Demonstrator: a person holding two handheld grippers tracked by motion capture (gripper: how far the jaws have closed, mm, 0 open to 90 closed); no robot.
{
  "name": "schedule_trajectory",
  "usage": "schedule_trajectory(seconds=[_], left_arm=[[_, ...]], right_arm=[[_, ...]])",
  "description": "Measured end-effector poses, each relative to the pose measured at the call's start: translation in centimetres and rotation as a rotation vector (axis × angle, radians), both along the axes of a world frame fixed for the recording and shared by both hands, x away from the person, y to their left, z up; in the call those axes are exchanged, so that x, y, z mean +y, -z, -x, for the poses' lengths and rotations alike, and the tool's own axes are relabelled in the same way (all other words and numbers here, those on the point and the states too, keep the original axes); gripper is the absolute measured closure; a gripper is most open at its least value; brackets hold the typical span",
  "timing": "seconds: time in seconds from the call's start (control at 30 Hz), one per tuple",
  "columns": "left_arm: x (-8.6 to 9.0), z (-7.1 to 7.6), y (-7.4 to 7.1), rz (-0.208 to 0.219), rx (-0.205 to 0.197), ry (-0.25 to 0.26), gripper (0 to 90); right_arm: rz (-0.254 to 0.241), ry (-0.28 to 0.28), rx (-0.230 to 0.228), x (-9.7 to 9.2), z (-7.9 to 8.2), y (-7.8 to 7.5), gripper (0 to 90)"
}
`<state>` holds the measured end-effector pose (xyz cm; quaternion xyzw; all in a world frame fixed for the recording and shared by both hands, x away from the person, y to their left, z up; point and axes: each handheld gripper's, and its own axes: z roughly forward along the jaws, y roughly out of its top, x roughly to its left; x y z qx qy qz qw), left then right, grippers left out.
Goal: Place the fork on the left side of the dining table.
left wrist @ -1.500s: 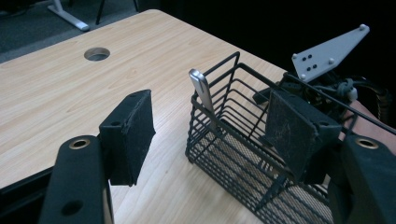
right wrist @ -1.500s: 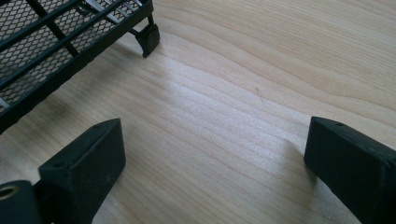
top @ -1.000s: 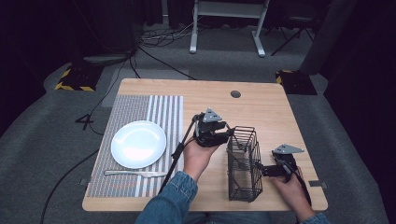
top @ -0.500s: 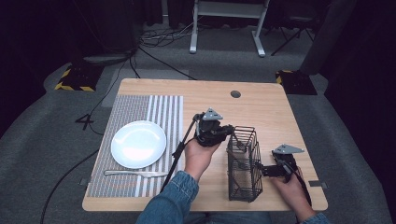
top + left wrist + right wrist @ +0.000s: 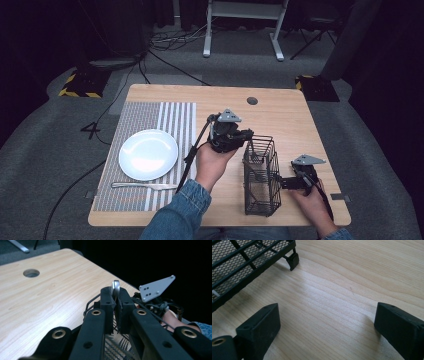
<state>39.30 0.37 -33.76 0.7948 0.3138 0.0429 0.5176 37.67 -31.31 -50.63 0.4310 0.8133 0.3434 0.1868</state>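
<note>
**Steel Utensil Pinched Above the Mesh Basket**

One black wire-mesh basket point(image 5: 260, 175), tall and rectangular, stands on the pale wood-grain table point(image 5: 295, 115). The left gripper point(image 5: 246, 135) hangs at the basket's far rim, its jaws clamped on a rounded, shiny metal utensil end point(image 5: 115, 288). The right gripper point(image 5: 281, 183) rests just beside the basket's right wall, jaws spread wide over bare wood. On the grey striped placemat point(image 5: 145, 120) lie one glossy white round plate point(image 5: 148, 154) and one slim silver knife point(image 5: 143, 186). Against the earlier frames, nothing has visibly shifted.
</note>
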Motion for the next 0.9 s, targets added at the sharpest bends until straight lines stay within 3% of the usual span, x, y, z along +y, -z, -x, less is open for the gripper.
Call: schedule_trajectory(seconds=[0.37,0.7,0.9], left_arm=[[0.8,0.5,-3.1,0.035,-0.027,0.024,85.8],[2.6,1.7,-5.6,0.064,-0.076,0.017,85.9],[3.4,2.0,-6.7,0.079,-0.083,0.009,85.9]], right_arm=[[0.000,0.000,0.000,0.0,0.0,0.0,6.7],[0.000,0.000,0.000,0.0,0.0,0.0,6.7],[0.000,-0.001,-0.002,0.0,0.0,0.0,6.7]])
